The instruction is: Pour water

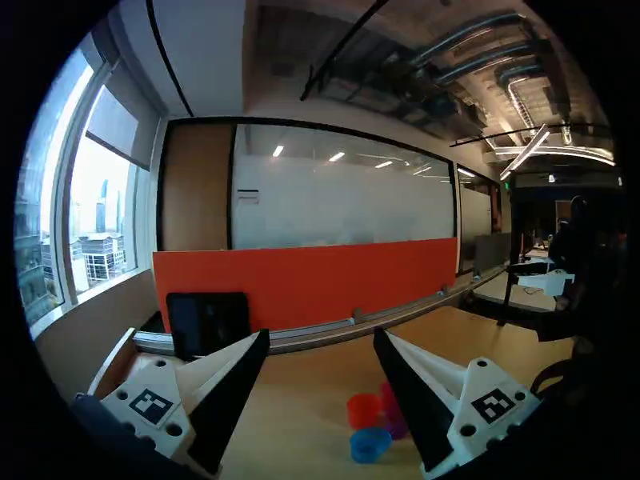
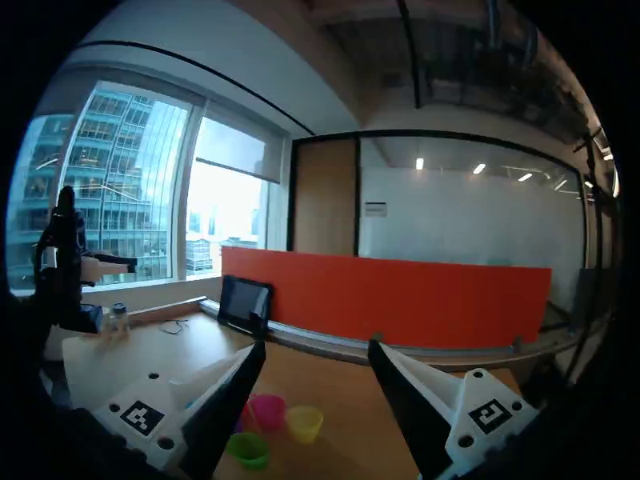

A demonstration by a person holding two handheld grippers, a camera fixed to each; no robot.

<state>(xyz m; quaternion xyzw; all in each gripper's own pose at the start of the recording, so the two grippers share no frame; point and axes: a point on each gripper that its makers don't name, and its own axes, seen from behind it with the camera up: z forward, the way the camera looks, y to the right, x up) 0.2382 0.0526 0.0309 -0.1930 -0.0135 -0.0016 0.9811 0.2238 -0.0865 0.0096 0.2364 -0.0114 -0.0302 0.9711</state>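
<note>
The left gripper (image 1: 320,331) had 2 wedge-shaped fingers (image 1: 232,400), white on the outer faces and black on the inner, each tapering to a point. Each white mount (image 1: 180,384) carried a square black-and-white marker (image 1: 150,404) ringed by small round holes (image 1: 122,394) (screws or empty, hard to say). The right gripper (image 2: 316,342) looked the same: white-and-black fingers (image 2: 416,400), with 1 marker (image 2: 490,416) per side.

At least five cups (image 2: 268,410), one tablet (image 2: 244,304)
</note>
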